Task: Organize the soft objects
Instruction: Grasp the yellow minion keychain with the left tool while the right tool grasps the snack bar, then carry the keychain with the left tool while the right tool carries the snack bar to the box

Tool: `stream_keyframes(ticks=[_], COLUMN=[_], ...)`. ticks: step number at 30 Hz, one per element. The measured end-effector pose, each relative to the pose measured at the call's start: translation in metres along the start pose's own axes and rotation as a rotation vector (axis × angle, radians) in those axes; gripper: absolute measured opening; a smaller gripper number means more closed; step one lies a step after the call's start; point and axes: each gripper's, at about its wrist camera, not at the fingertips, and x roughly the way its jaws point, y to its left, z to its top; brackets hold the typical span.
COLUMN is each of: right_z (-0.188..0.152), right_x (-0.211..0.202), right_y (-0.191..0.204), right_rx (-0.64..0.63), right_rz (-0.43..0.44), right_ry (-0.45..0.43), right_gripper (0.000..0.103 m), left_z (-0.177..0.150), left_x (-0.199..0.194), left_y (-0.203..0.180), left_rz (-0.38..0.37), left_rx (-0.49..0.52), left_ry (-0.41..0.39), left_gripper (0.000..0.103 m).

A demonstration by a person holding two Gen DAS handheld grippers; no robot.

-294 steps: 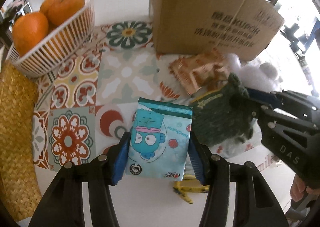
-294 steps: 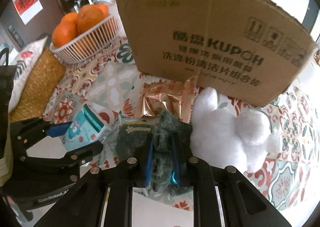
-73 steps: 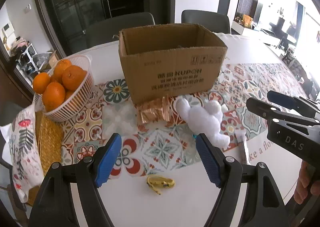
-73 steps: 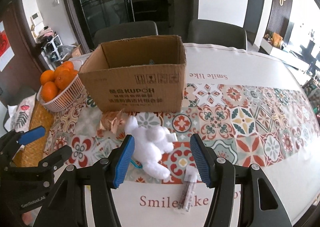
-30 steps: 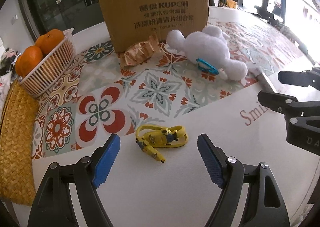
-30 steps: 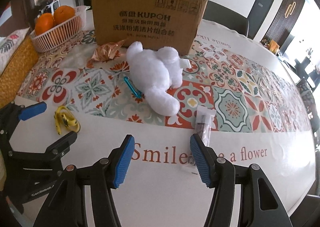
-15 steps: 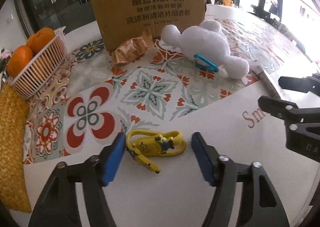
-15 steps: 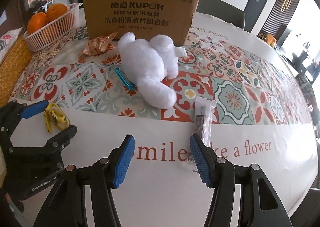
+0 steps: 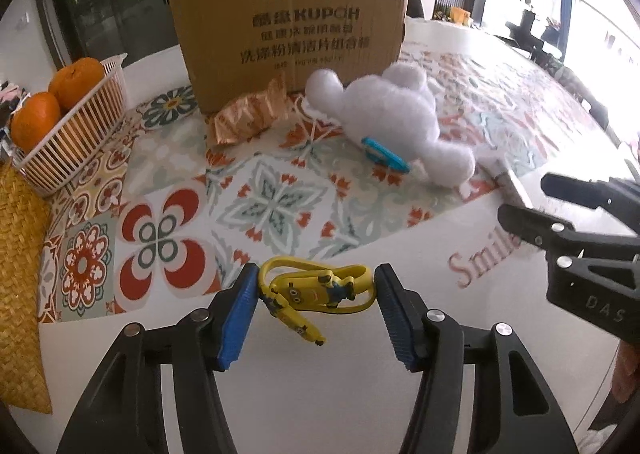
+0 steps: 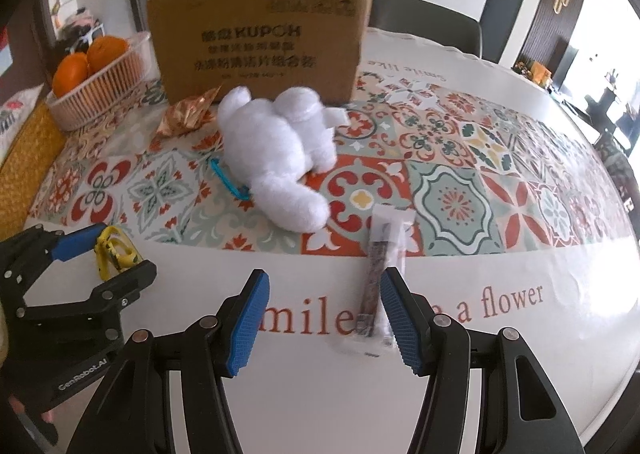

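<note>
A yellow minion toy (image 9: 316,290) lies on the white tablecloth between the blue pads of my left gripper (image 9: 316,278). Both pads touch its ends and the jaws are closing on it. From the right wrist view the left gripper (image 10: 110,258) sits at the lower left with the toy (image 10: 114,250) in it. A white plush animal (image 9: 392,114) (image 10: 276,138) lies in front of the cardboard box (image 9: 288,34) (image 10: 260,38). My right gripper (image 10: 322,286) (image 9: 528,196) is open above the cloth, with nothing held. A small clear packet (image 10: 380,254) lies by its right finger.
A gold foil wrapper (image 9: 248,114) lies at the box's front left corner. A white basket (image 9: 72,134) of oranges stands at the far left beside a woven mat (image 9: 20,274). A blue clip (image 9: 384,154) hangs from the plush.
My left gripper's jaws have narrowed from wide apart onto the yellow toy and moved in around it. The right gripper keeps the same opening and has hardly moved.
</note>
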Motion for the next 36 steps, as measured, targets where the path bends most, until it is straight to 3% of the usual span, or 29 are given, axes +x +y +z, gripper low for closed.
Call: stream_keyframes(ticks=[10,21,29,36], right_z=[0.000,0.003,0.004,0.006], right_x=[0.014,0.039,0.045,0.038], right_y=[-0.030,-0.045,-0.050,-0.050], right_rx=[0.061,0.123,0.127,0.117], right_rz=[0.036,0.121,0.106,0.116], right_ry=[-0.010,0.036,0.061,0.065], right_gripper=[0.059,0.056,0.028,0.023], left_z=[0.018,0.030,0.032,0.035], left_x=[0.001,0.007,0.008,0.000], left_y=[-0.024,-0.027,-0.032,-0.031], left_rz=[0.006,0.031,0.034,0.029], left_rx=[-0.010,-0.045,-0.051,-0.059], left_ry=[-0.008,-0.008,-0.004,-0.011], left_gripper=[0.058,0.058,0.058,0.058])
